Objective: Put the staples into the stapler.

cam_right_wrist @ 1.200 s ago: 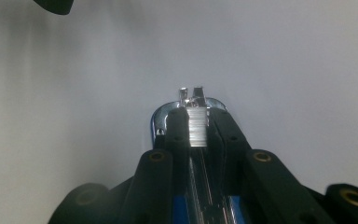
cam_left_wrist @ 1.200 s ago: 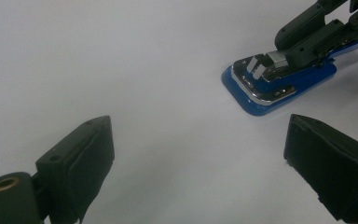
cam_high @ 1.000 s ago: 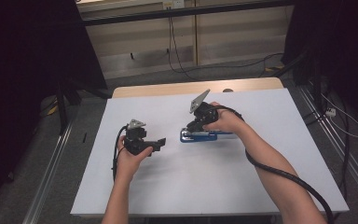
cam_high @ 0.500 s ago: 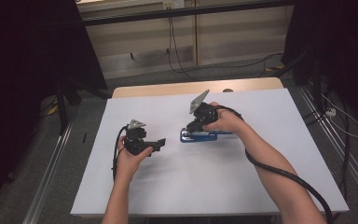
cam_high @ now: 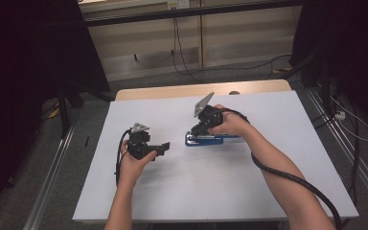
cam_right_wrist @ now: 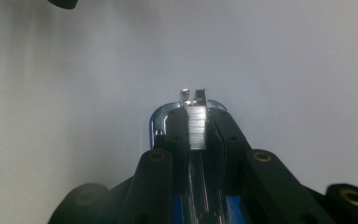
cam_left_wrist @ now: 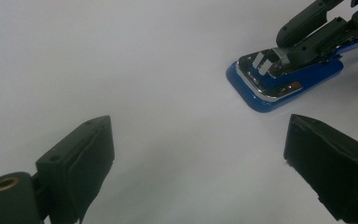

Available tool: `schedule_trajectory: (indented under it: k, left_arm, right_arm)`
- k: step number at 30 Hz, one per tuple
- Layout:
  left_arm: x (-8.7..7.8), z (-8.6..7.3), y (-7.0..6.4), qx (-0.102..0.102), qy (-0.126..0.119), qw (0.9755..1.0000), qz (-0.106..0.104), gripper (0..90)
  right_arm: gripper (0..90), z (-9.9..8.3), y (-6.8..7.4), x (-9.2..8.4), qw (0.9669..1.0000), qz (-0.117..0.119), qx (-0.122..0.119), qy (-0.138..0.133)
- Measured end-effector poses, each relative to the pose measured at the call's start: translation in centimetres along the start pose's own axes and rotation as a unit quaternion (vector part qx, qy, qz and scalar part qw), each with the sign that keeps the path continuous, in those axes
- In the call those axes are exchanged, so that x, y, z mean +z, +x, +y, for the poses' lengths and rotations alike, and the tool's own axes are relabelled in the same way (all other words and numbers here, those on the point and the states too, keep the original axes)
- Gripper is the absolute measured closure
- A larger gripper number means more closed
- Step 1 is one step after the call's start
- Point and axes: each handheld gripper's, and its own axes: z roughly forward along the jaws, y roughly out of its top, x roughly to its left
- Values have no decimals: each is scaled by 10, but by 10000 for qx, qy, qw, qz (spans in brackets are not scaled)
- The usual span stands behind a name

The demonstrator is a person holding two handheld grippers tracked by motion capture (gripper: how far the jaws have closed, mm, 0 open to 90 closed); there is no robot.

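Note:
A blue stapler with a chrome top lies flat near the middle of the white table. My right gripper comes down on its left end, jaws shut on the stapler's silver metal strip. In the right gripper view the blue front edge curves around the jaw tips. My left gripper is held just above the table to the stapler's left, pointing at it, apart from it. Its jaws stand wide open with nothing between them. Ahead of them at the upper right are the stapler and the right gripper's jaws.
The white sheet covers the table, and a strip of wood shows at its far edge. A thick black cable trails along the right forearm. Metal rails run along both sides on the floor.

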Motion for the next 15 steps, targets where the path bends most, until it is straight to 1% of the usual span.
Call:
schedule_trajectory:
  k: [10, 13, 15]
  left_arm:
    - [0, 0, -1, 1, 21, 10000, -15, 86]
    - [0, 0, -1, 14, 27, 10000, -1, 86]
    - [0, 0, 0, 18, 34, 10000, -2, 86]
  right_arm:
    - [784, 0, 0, 1, 10000, -5, 21, -24]
    - [778, 0, 0, 1, 10000, -7, 62, -40]
    - [755, -1, 0, 1, 9999, -12, 117, -68]
